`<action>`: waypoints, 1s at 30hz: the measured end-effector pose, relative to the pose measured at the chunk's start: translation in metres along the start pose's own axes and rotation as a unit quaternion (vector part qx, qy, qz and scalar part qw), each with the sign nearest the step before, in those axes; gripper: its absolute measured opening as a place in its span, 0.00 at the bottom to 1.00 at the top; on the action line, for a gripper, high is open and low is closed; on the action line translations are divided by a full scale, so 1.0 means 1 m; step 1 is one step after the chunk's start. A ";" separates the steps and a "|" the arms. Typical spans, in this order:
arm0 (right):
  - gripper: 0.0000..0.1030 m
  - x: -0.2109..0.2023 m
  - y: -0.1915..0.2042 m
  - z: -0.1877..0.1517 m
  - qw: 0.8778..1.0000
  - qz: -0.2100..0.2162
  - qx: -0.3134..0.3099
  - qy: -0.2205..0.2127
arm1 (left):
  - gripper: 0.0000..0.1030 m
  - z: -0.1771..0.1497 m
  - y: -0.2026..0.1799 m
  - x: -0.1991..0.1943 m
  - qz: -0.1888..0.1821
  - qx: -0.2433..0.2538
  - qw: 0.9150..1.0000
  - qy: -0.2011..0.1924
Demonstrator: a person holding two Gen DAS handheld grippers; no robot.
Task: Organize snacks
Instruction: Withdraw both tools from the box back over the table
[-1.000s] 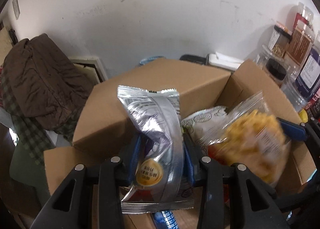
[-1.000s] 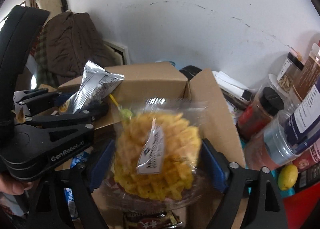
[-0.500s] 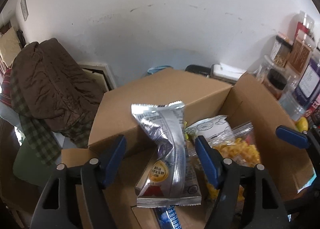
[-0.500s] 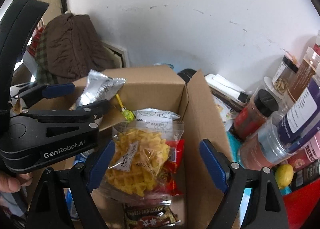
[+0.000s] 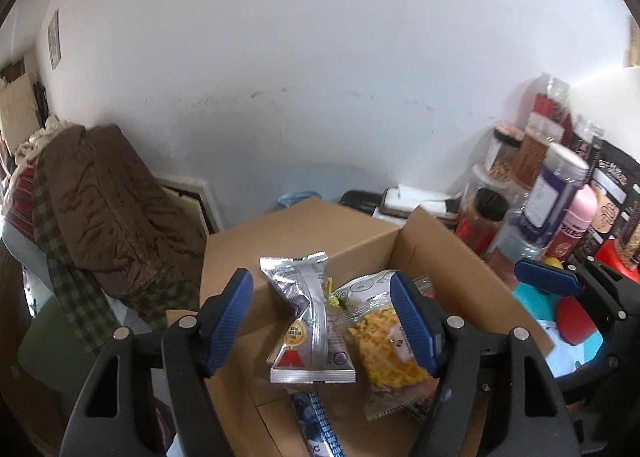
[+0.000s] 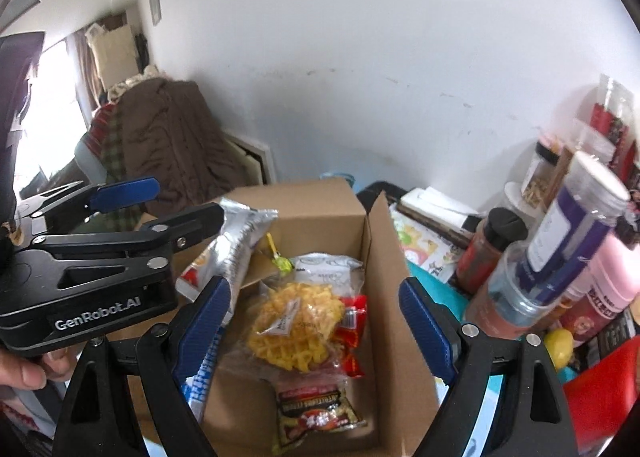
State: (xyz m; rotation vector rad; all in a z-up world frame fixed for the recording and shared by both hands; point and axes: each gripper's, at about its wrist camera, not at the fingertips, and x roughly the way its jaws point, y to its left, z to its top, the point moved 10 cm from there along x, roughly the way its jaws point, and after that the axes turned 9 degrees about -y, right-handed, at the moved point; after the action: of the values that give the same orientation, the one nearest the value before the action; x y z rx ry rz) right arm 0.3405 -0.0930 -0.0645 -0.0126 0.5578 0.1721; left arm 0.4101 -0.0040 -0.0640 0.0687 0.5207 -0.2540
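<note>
An open cardboard box (image 5: 436, 257) (image 6: 384, 257) holds several snacks. A silver foil packet (image 5: 310, 321) (image 6: 236, 249) leans upright at its left side. A clear bag of yellow waffle crisps (image 5: 384, 345) (image 6: 296, 321) lies in the middle on a red packet (image 6: 354, 321), with a white packet (image 6: 328, 269) behind and a dark packet (image 6: 316, 413) in front. My left gripper (image 5: 324, 321) is open and empty above the box. My right gripper (image 6: 316, 329) is open and empty above the crisps.
Jars and bottles (image 5: 552, 201) (image 6: 560, 241) crowd the right side beside a lemon (image 6: 558, 345). A brown jacket (image 5: 112, 209) (image 6: 168, 153) hangs over a chair at the left. A white wall stands behind. A blue packet (image 5: 320, 429) lies at the box's near edge.
Both grippers opened and let go: the silver packet and the crisps bag dropped into the box. Both grippers then pulled back and up from the box.
</note>
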 end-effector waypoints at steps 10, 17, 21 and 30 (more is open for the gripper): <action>0.85 -0.060 0.006 0.014 0.999 -0.023 -0.013 -0.042 | 0.69 0.017 -0.025 -0.054 -0.026 0.018 0.999 -0.033; 0.85 -0.104 0.012 0.017 0.998 -0.029 -0.012 -0.062 | 0.69 0.025 -0.039 -0.108 -0.039 0.021 0.997 -0.062; 0.85 -0.135 0.020 0.012 0.997 -0.033 -0.014 -0.073 | 0.69 0.024 -0.049 -0.139 -0.047 0.030 0.995 -0.077; 0.85 -0.183 0.033 -0.025 0.996 -0.048 -0.011 -0.069 | 0.69 -0.006 -0.066 -0.185 -0.067 0.034 0.994 -0.078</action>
State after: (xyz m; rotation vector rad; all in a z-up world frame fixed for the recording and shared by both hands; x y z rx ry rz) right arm 0.1693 -0.0907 0.0115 -0.0479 0.4165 0.0843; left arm 0.2352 -0.0259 0.0236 0.0804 0.3616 -0.4050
